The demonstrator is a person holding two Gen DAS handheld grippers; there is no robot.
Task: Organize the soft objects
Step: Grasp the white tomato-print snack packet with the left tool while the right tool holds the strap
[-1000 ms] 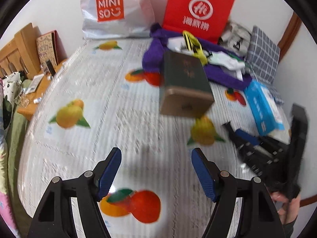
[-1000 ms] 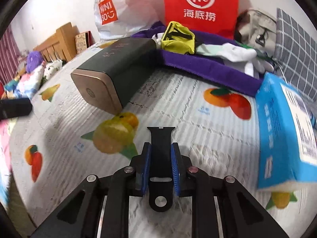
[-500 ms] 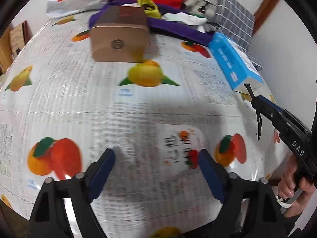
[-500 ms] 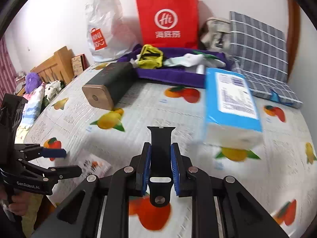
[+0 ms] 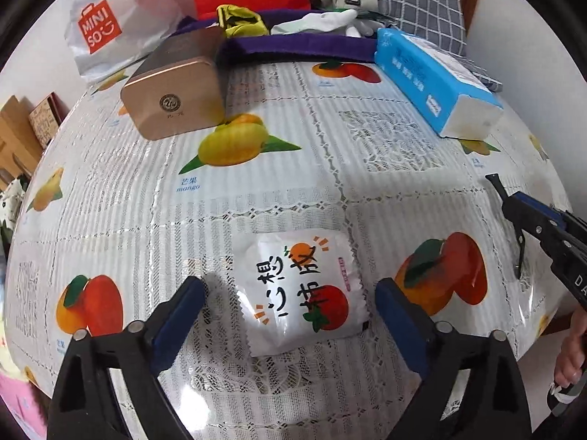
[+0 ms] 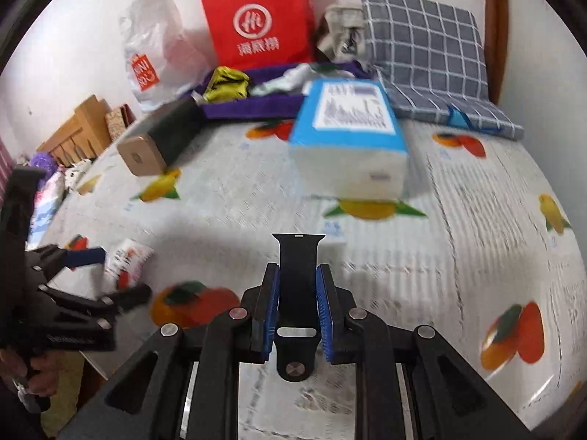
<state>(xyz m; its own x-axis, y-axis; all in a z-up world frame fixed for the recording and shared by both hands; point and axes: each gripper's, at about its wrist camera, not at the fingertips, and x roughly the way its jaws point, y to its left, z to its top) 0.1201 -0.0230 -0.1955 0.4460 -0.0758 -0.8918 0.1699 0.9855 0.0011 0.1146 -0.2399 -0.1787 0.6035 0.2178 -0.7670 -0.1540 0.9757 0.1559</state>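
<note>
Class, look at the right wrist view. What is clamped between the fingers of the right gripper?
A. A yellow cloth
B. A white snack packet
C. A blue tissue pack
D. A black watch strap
D: in the right wrist view the right gripper has its blue fingers pressed on both sides of a black watch strap, while the blue tissue pack lies apart on the tablecloth.

L gripper swung from mid-table to white snack packet, jaws just widened, packet between pads w/o contact, R gripper shifted right, tissue pack now ahead
</note>
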